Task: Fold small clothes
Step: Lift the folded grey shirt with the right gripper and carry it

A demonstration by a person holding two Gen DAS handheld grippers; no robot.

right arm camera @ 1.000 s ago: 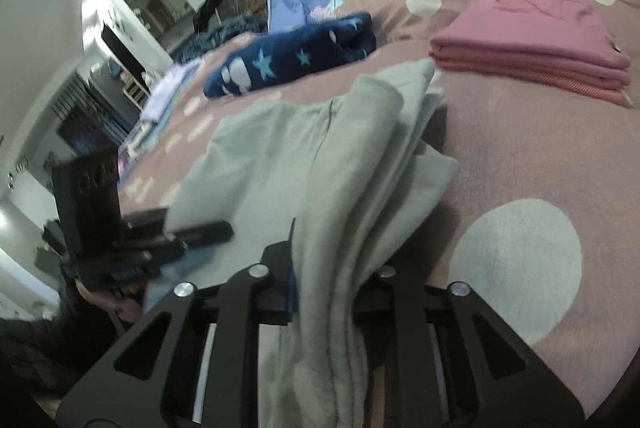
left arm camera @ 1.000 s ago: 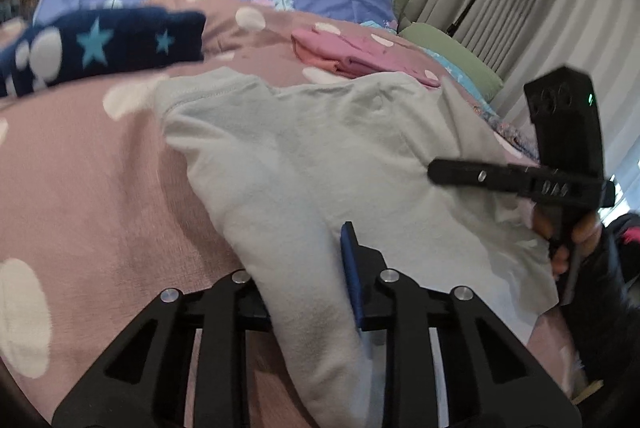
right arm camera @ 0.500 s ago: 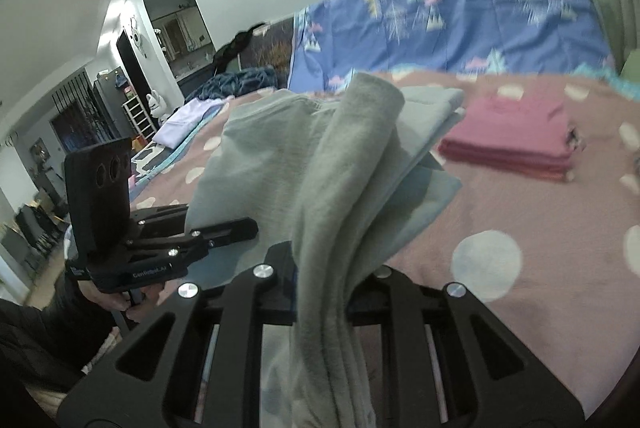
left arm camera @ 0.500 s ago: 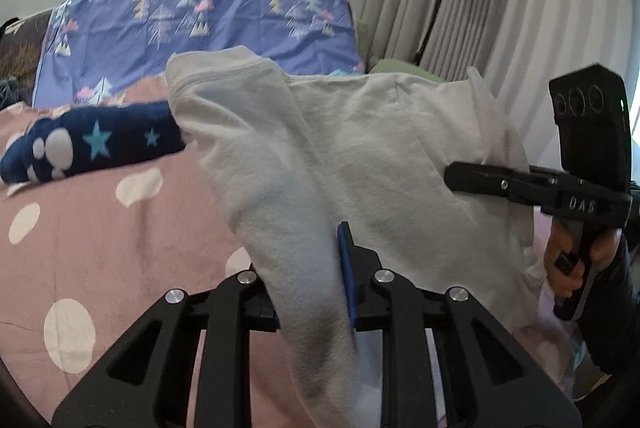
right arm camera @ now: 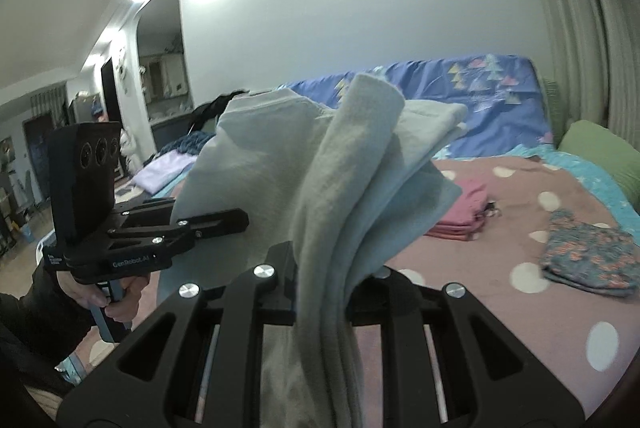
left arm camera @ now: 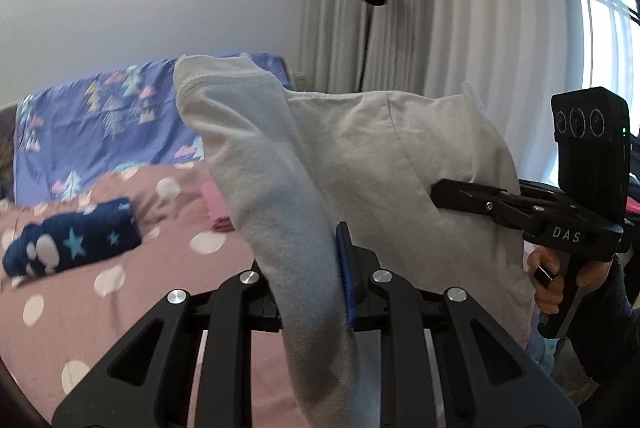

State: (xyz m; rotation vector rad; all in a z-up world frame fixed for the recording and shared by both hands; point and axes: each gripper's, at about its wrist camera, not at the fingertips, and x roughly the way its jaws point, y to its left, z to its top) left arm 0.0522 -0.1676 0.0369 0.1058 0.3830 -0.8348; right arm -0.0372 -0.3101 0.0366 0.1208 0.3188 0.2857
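Observation:
A pale grey garment [left arm camera: 372, 163] hangs in the air between both grippers, held above the pink dotted bed [left arm camera: 100, 308]. My left gripper [left arm camera: 308, 280] is shut on one folded edge of it. My right gripper [right arm camera: 324, 268] is shut on the other edge, where the garment [right arm camera: 344, 179] bunches in several layers. Each gripper shows in the other's view: the right one [left arm camera: 444, 193] at the right, the left one [right arm camera: 236, 220] at the left. The cloth hides all fingertips.
A folded navy star-patterned piece [left arm camera: 72, 240] lies on the bed at left. A folded pink stack [right arm camera: 460, 211] and a floral blue piece [right arm camera: 588, 252] lie to the right. A purple patterned sheet [right arm camera: 480, 99] covers the bed's far end. Curtains [left arm camera: 440, 7] hang at right.
Both grippers have lifted the grey garment off the bed and tilted upward; the bed has dropped low in both views and wall and ceiling now fill the top.

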